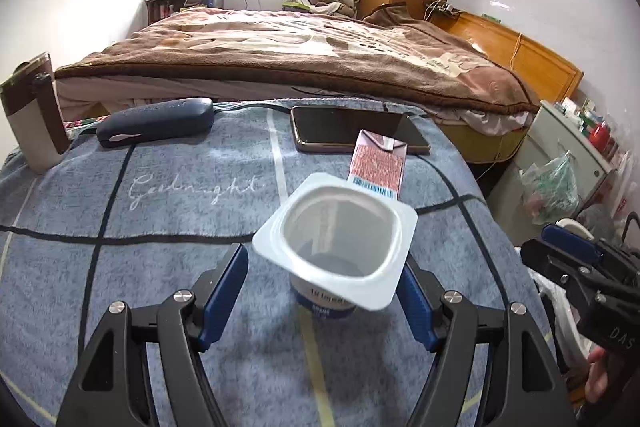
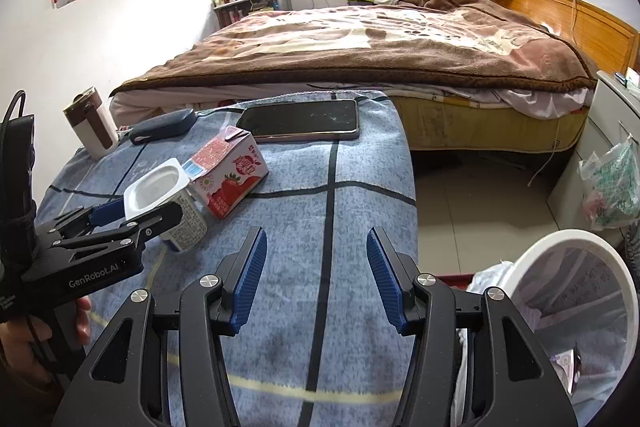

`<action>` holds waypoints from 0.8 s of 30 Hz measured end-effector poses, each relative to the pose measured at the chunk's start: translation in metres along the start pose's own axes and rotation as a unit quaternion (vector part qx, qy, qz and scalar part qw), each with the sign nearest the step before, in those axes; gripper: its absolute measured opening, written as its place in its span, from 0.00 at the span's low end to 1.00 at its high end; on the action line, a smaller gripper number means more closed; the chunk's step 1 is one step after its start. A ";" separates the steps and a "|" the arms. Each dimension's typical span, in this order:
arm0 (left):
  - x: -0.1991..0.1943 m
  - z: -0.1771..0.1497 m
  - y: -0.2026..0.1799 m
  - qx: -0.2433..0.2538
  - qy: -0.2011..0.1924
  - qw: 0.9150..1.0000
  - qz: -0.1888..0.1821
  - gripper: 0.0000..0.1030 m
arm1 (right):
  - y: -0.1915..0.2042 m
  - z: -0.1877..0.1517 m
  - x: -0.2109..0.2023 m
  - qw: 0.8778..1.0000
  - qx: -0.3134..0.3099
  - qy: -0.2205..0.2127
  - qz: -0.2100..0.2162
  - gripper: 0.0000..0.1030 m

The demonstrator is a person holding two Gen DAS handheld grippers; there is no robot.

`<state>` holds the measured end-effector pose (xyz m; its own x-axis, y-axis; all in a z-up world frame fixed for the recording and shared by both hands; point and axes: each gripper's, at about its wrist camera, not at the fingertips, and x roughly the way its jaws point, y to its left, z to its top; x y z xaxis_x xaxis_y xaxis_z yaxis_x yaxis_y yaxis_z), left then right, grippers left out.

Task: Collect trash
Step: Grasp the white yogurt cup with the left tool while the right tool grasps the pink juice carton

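Observation:
An empty white yogurt cup (image 1: 336, 247) stands upright on the blue blanket-covered table (image 1: 160, 219). My left gripper (image 1: 324, 291) is open with its blue fingers on either side of the cup, not touching it; both also show in the right wrist view, the cup (image 2: 160, 191) and the gripper (image 2: 132, 213). A red strawberry milk carton (image 1: 378, 163) lies on its side just behind the cup (image 2: 228, 175). My right gripper (image 2: 316, 279) is open and empty over the table's right part. A white trash bin (image 2: 576, 303) with a liner stands at lower right.
A phone (image 1: 356, 129), a dark glasses case (image 1: 156, 121) and a brown-and-white tumbler (image 1: 34, 111) sit at the table's far side. A bed (image 1: 300, 47) lies beyond. A plastic bag (image 2: 612, 183) hangs on a cabinet at right.

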<state>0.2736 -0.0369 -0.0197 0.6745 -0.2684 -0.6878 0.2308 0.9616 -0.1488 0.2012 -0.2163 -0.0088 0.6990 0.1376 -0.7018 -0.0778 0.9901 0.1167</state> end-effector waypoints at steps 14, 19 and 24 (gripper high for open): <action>-0.009 -0.002 0.026 -0.028 -0.006 1.000 -0.005 0.52 | 0.020 0.005 0.013 1.000 -0.014 0.010 -0.006 0.53; -0.026 -0.004 0.041 -0.031 -0.020 0.999 0.024 0.52 | 0.037 0.012 0.020 1.000 -0.018 0.009 0.022 0.53; -0.044 -0.004 0.062 -0.043 -0.035 0.997 0.044 0.52 | 0.055 0.021 0.027 0.999 -0.010 -0.001 0.049 0.53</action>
<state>0.2551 0.0348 -0.0017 0.7375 -0.1837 -0.6499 0.1097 0.9821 -0.1531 0.2303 -0.1590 -0.0065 0.6882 0.2343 -0.6866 -0.1610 0.9721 0.1704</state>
